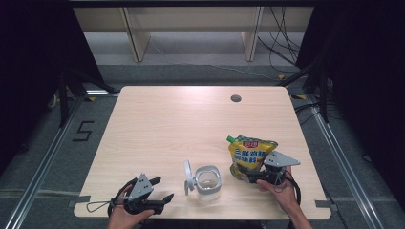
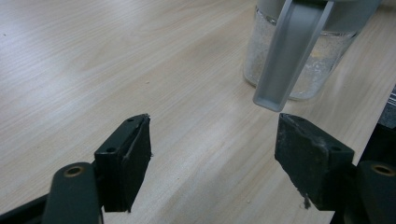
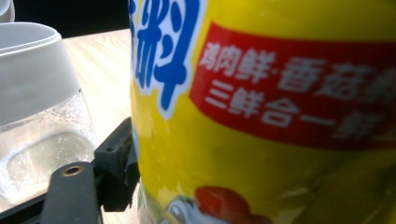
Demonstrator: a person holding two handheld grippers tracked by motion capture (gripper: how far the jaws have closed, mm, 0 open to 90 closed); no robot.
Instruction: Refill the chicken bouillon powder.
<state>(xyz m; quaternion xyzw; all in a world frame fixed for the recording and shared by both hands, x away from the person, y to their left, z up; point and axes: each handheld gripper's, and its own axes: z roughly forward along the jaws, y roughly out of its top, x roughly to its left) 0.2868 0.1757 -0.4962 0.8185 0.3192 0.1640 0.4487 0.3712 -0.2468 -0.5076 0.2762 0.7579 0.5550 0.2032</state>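
Right gripper gripped a yellow seasoning pouch at the table's near right.
Its jaws pinched the pouch's base, holding it upright beside the open clear jar; left gripper rested open, near left.

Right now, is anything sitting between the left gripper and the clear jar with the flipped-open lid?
Nothing visible does. The left gripper stands open over bare table, and in its own view only wood grain lies between its jaws and the jar. The jar's hanging grey lid faces the gripper. The yellow pouch is beyond the jar, at the right gripper.
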